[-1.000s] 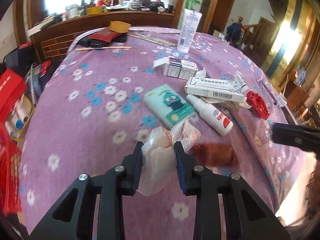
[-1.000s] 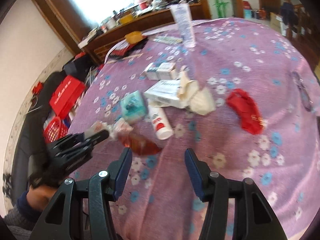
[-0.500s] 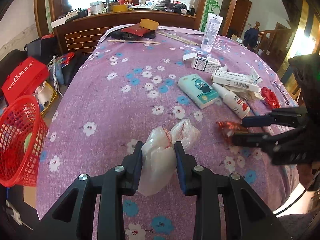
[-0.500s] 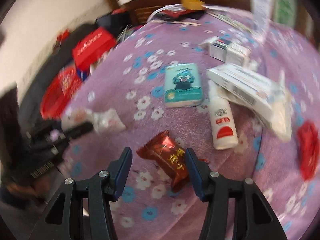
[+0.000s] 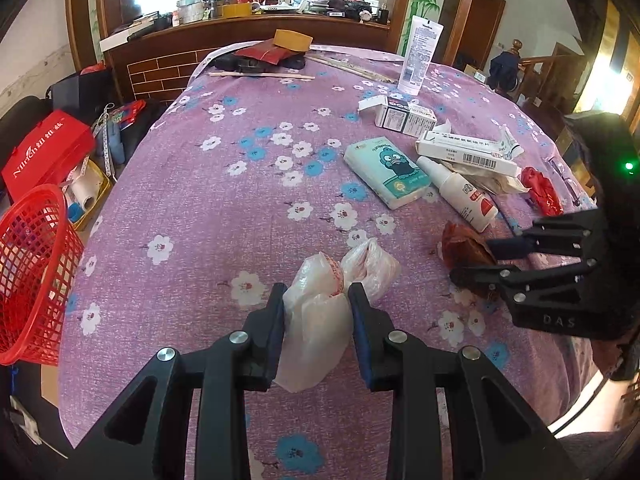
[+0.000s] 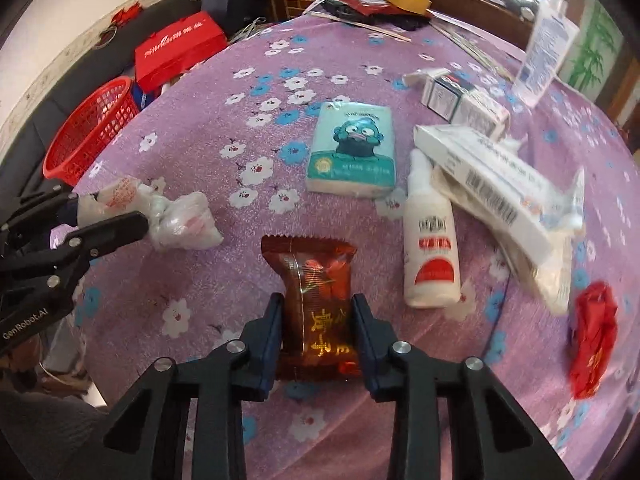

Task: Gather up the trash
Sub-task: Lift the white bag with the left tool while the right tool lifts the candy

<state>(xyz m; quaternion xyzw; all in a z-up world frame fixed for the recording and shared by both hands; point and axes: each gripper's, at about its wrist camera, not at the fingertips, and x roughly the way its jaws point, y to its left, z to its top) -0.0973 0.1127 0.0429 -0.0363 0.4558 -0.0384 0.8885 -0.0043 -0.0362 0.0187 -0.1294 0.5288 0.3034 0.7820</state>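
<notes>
A crumpled clear plastic bag (image 5: pixel 320 312) hangs between the pads of my left gripper (image 5: pixel 317 300), which is shut on it just above the purple flowered tablecloth (image 5: pixel 224 208). The right wrist view shows that gripper (image 6: pixel 112 212) and the bag (image 6: pixel 180 220) at the left. My right gripper (image 6: pixel 318 308) is closing its jaws on a brown-red snack wrapper (image 6: pixel 316 276); both pads touch its sides. The left wrist view has the right gripper (image 5: pixel 472 260) on the wrapper (image 5: pixel 460 240). A red mesh basket (image 5: pixel 32 264) stands beside the table's left edge.
On the cloth lie a green tissue pack (image 6: pixel 352 148), a white bottle (image 6: pixel 430 248), a long white box (image 6: pixel 492 184), crumpled red foil (image 6: pixel 592 340) and a tall white tube (image 5: pixel 418 54). A red carton (image 5: pixel 44 152) sits on the floor beyond the basket (image 6: pixel 92 128).
My right gripper came down over the snack wrapper, rolled, and its jaws narrowed onto it. The left gripper kept the bag and drifted slightly, bringing the red basket into its view.
</notes>
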